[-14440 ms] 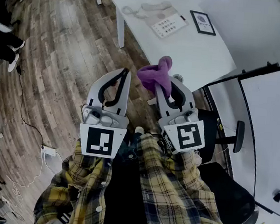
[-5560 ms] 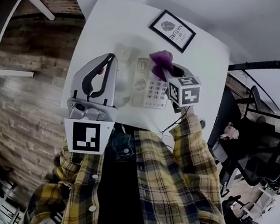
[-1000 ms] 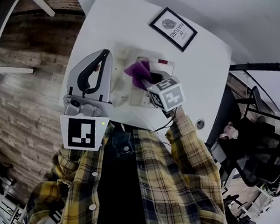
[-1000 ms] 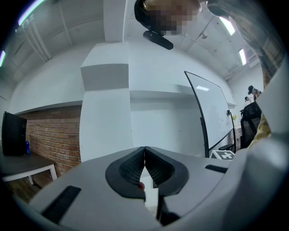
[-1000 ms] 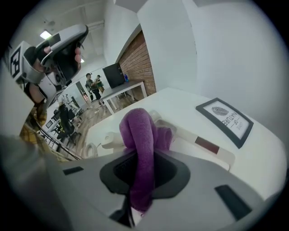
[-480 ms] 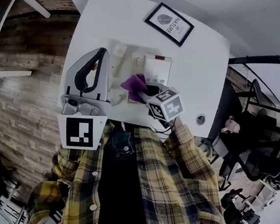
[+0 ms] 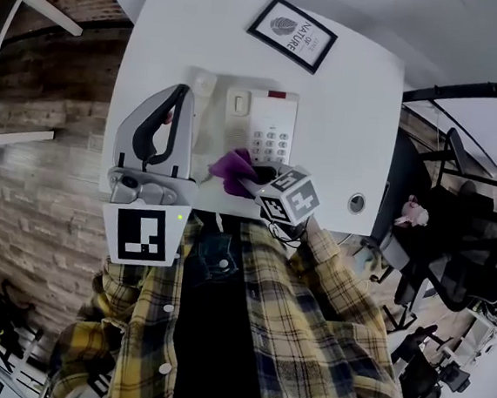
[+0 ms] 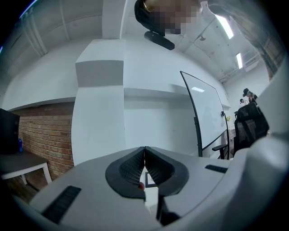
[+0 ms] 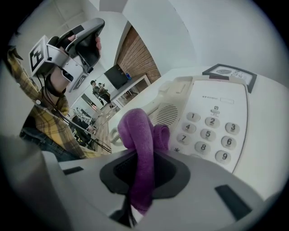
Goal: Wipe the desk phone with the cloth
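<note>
The white desk phone (image 7: 264, 125) lies on the white table (image 7: 353, 116), keypad up, with its handset (image 7: 200, 93) in the cradle at the left. My right gripper (image 7: 249, 173) is shut on a purple cloth (image 7: 232, 163), which sits at the phone's near left corner. In the right gripper view the cloth (image 9: 141, 135) bulges out of the jaws just before the keypad of the phone (image 9: 212, 128) and beside the handset (image 9: 168, 97). My left gripper (image 7: 182, 93) hovers above the table left of the phone, jaws shut on nothing (image 8: 144, 150).
A black-framed picture (image 7: 292, 33) lies on the table beyond the phone. A round cable grommet (image 7: 356, 202) sits near the table's right front corner. Office chairs (image 7: 453, 257) stand to the right, with brick-patterned surface (image 7: 36, 130) to the left. The coiled cord (image 9: 115, 134) lies beside the phone.
My right gripper has drawn the cloth toward me along the phone's left side, from near the hook down to the near left corner. The left gripper has stayed put.
</note>
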Tool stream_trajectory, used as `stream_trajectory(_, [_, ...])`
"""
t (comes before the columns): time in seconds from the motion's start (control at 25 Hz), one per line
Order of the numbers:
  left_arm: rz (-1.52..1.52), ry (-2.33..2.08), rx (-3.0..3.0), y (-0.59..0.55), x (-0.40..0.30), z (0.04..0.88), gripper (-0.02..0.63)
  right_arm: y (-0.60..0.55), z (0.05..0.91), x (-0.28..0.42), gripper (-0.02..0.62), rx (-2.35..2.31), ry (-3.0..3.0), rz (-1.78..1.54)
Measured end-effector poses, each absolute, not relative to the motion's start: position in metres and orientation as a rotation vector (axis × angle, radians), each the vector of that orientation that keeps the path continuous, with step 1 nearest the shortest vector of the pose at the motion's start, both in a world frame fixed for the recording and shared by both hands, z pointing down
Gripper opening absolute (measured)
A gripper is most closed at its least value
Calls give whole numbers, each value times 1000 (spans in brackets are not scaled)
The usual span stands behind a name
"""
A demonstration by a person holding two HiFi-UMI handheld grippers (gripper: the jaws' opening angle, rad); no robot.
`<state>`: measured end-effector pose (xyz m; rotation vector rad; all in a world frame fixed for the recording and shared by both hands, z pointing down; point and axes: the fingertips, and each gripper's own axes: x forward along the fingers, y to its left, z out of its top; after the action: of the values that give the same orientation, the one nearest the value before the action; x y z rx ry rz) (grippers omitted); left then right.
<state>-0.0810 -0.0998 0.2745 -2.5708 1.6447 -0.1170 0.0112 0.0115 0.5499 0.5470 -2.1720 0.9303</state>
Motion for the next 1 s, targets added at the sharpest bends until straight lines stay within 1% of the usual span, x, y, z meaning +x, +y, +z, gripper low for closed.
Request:
stream_trajectory(0.4, [-109, 1613, -2581, -95, -74, 271, 15, 31, 555, 15, 66, 532, -2168, 1058])
stream_trajectory(0.6, [-93, 1591, -2583, -95, -70, 266, 15, 36, 549, 23, 66, 519, -2157, 1034])
stream_trajectory(0.76, [-74, 1569, -2591, -94, -64, 261, 15, 21, 524, 30, 66, 594, -2218, 1008])
stream_trajectory(1.0, [-45, 1521, -2638, -91, -52, 254, 15, -20, 464, 36, 66, 723, -2351, 864])
